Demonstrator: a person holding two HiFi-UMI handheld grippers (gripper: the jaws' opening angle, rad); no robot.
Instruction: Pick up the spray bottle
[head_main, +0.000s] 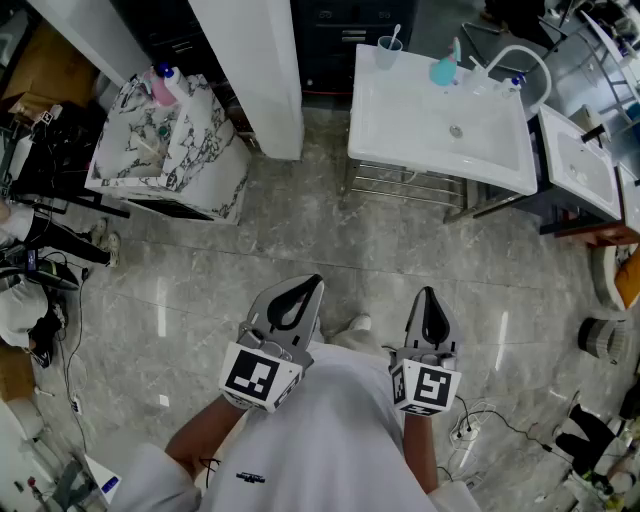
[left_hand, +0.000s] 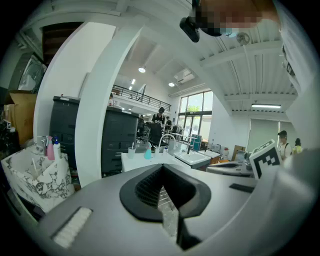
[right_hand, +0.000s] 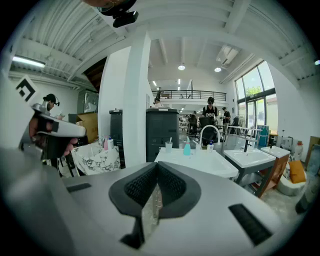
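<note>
A teal bottle with a white top stands at the back of a white sink unit, next to a cup. It also shows far ahead as the teal bottle in the right gripper view and the teal bottle in the left gripper view. My left gripper and right gripper are held side by side at waist height, well short of the sink. Both point toward it, slightly downward. The left gripper and the right gripper each have their jaws together with nothing between them.
A marble-patterned counter at the left carries a pink bottle and a white bottle. A white pillar stands between it and the sink. A second sink is at the right. Cables and a power strip lie on the floor.
</note>
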